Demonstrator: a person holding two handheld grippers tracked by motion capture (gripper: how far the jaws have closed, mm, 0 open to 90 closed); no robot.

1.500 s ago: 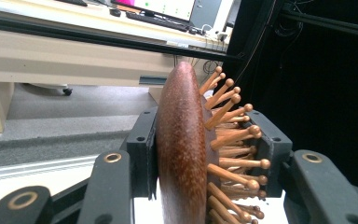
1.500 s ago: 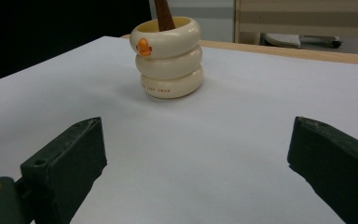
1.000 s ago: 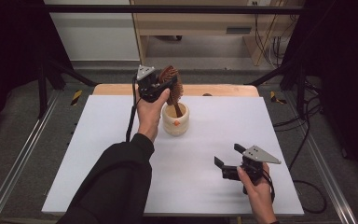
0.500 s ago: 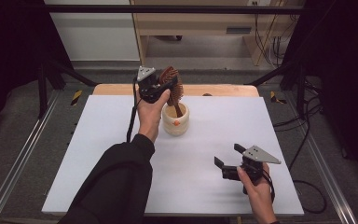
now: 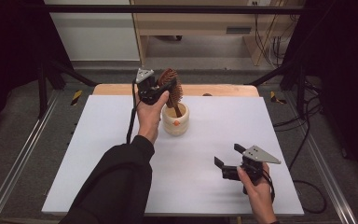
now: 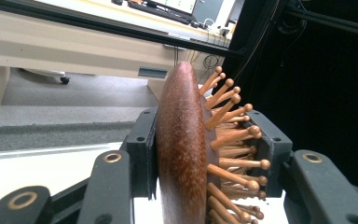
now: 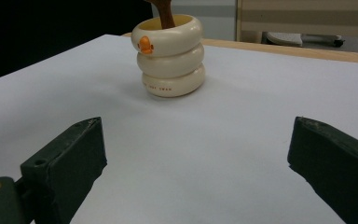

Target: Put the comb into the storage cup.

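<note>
Wooden hairbrush [image 6: 182, 154] clamped between left gripper [image 6: 205, 154] fingers

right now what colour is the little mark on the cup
Orange, on the cream cup; clearest in the right gripper view.

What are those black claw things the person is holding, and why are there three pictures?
They are grippers, tools with two black jaws that pinch like tongs. A person holds one in each hand.

One picture is taken from above the white table. The other two come from little cameras riding on each gripper, looking out between its jaws.

The left gripper is squeezing a brown wooden hairbrush by its head; you can see its round-tipped wooden pins up close. The brush handle pokes down into a cream cup shaped like stacked rings, with a small orange mark on it.

The right gripper is open and holds nothing. It sits low over the table, facing the cup.
</note>
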